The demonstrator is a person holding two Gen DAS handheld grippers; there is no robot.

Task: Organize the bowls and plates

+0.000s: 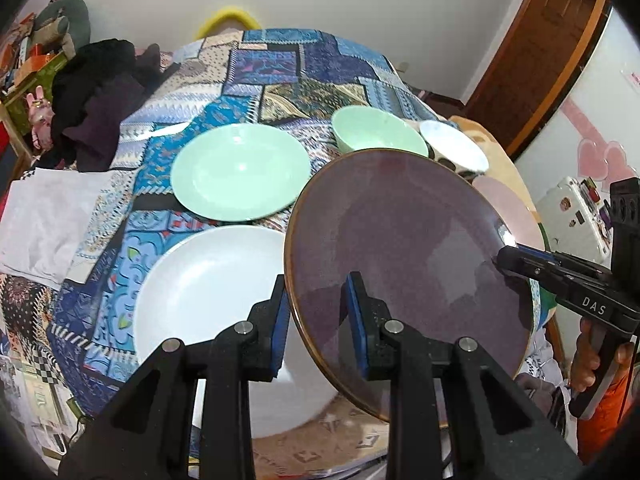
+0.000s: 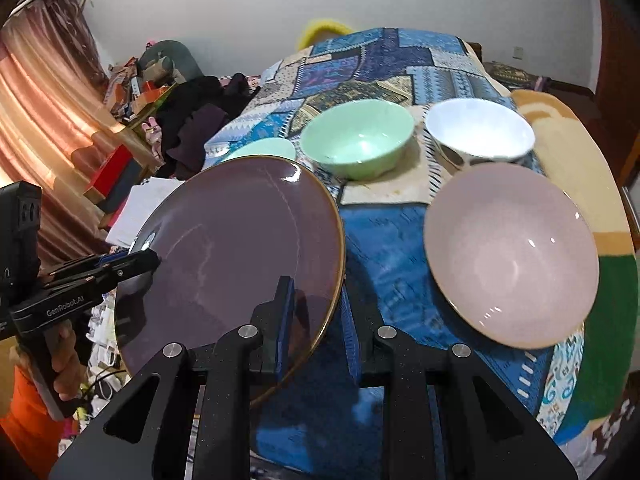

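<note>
A dark purple plate [image 1: 408,264] with a brown rim hangs tilted above the patchwork cloth [image 1: 280,64]. My left gripper [image 1: 318,304] is shut on its near left rim. My right gripper [image 2: 318,308] is shut on the opposite rim of the purple plate [image 2: 240,248]; in the left wrist view its tip [image 1: 504,258] bites the plate's right edge. On the cloth lie a white plate [image 1: 212,300], a green plate [image 1: 240,172], a green bowl [image 2: 358,140], a white bowl [image 2: 480,132] and a pink bowl [image 2: 512,252].
Black clothes [image 1: 100,92] and a folded white cloth [image 1: 52,224] lie at the left edge. A cluttered shelf [image 2: 136,88] and a curtain [image 2: 44,112] stand beyond them. A brown door [image 1: 536,64] is at the right. A person's hand [image 2: 66,364] holds the left gripper's handle.
</note>
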